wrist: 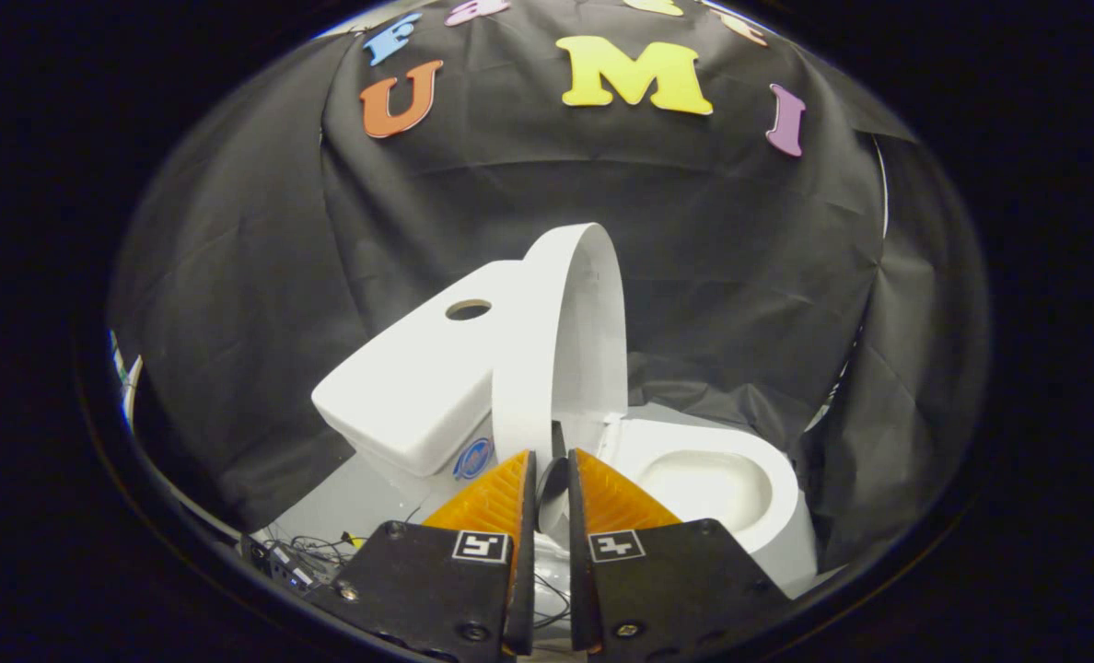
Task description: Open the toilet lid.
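Smooth white plastic toilet lid (pixel 561 341) stands raised, near upright, leaning by the white ceramic tank (pixel 409 387). White oval bowl (pixel 722 479) exposed beyond the fingers. Gripper (pixel 552 474) fingers nearly together, narrow gap; the lid's lower edge sits just ahead; grip on it cannot be told

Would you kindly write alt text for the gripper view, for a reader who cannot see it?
A white toilet's lid stands raised, nearly upright beside the tank, with the bowl open. The gripper sits just before the lid's lower edge, its jaws nearly closed with a narrow gap.
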